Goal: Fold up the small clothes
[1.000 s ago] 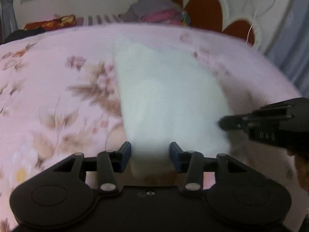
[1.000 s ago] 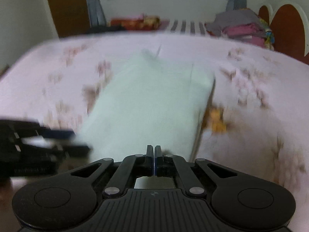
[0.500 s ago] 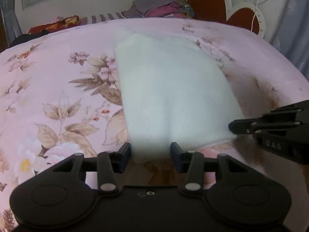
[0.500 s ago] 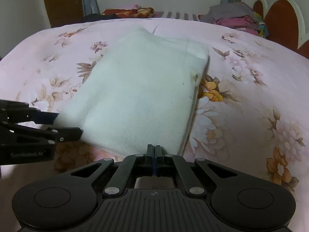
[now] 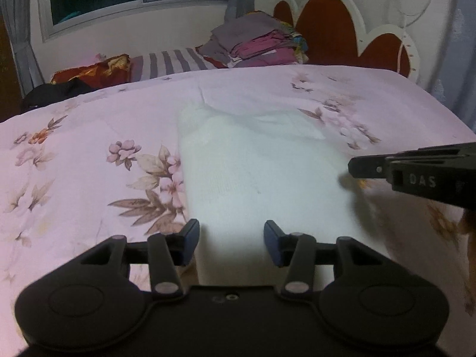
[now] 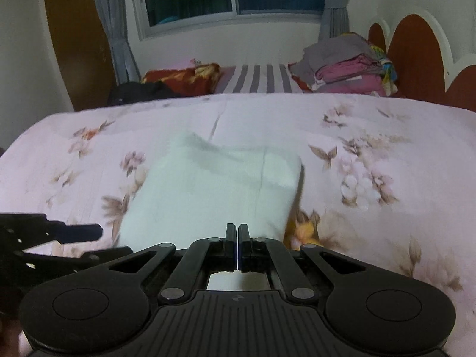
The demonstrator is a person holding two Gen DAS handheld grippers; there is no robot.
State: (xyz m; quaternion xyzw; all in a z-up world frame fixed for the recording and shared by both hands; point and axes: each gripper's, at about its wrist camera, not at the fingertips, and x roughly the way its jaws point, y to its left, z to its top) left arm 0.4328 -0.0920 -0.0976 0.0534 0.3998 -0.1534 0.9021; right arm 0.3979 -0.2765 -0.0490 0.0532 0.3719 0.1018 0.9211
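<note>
A folded white cloth point(image 5: 261, 178) lies flat on a bed point(image 5: 89, 136) covered in a pink floral sheet, a soft knit rectangle with a thicker doubled edge on its far side. The left gripper point(image 5: 231, 242) hangs over its near edge, fingers partly apart and just opened a little further, cloth under the gap but not pinched. The right gripper point(image 6: 238, 247) has fingers pressed together; whether they nip the near hem cannot be told. Light, limp and likely to sag, the cloth looks best taken at its near corners. Folded clothes point(image 6: 345, 68) are stacked by a scalloped headboard point(image 5: 333, 26).
</note>
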